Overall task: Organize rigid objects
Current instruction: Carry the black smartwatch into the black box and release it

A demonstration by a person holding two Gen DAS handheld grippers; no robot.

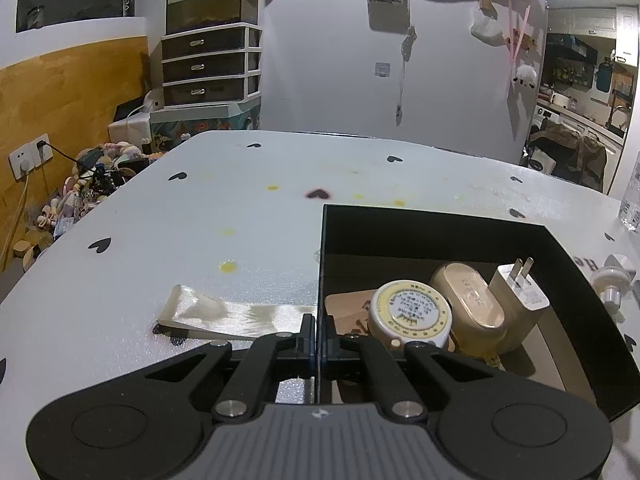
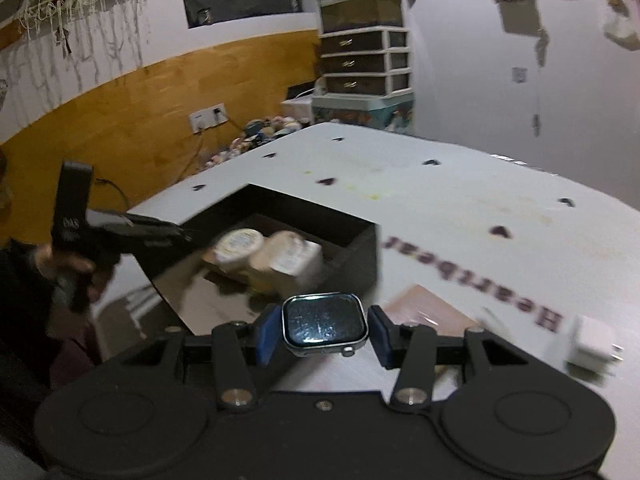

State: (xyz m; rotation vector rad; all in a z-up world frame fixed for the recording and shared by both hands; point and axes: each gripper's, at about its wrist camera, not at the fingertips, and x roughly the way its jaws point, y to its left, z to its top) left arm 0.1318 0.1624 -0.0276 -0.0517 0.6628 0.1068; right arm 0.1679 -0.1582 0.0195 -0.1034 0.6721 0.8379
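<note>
In the left wrist view my left gripper is shut on the thin left wall of an open black box. Inside the box lie a round tape measure, a gold oval case, a white plug charger and a wooden piece. In the right wrist view my right gripper is shut on a square smartwatch body, held above the table just in front of the black box. A hand holds the left gripper at the box's left wall.
A folded cream ribbon lies left of the box. A white charger and a pink card lie on the white table to the right. A clear bottle stands at the table's right edge.
</note>
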